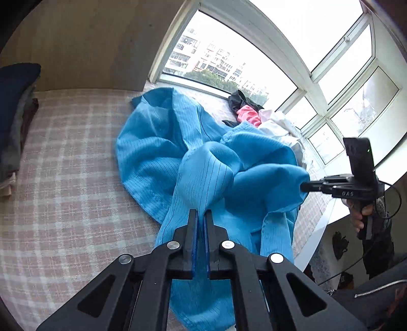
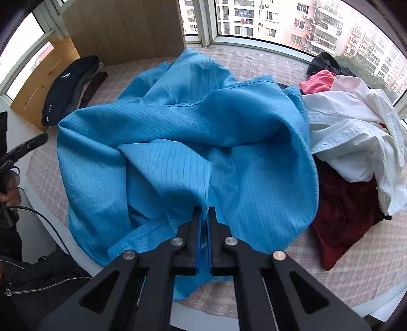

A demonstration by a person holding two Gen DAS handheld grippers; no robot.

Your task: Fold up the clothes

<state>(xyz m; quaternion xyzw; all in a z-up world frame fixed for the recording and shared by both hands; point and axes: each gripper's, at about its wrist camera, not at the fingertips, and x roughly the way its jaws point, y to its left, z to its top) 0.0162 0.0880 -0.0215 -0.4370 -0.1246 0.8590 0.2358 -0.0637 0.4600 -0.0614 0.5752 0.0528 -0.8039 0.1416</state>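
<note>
Garment (image 2: 178, 132) crumpled, no clear axis; both grippers clamped.

I see the crumpled garment (image 2: 178, 132) lying mid-counter (image 2: 343, 267), before the window (image 2: 254, 20). A folded stack (image 2: 71, 89) sits far left by the wooden panel (image 2: 122, 28); a loose clothes heap (image 2: 356, 132) lies right, touching the garment.

The left black two-finger gripper (image 1: 201, 212) is held with its jaws nearly closed, blue fabric pinched between the blue-lined fingers (image 1: 194, 236). The right black gripper (image 2: 204, 210) is likewise clamped on fabric. Each pistol-style handle is gripped by a bare hand (image 1: 357, 216).
</note>
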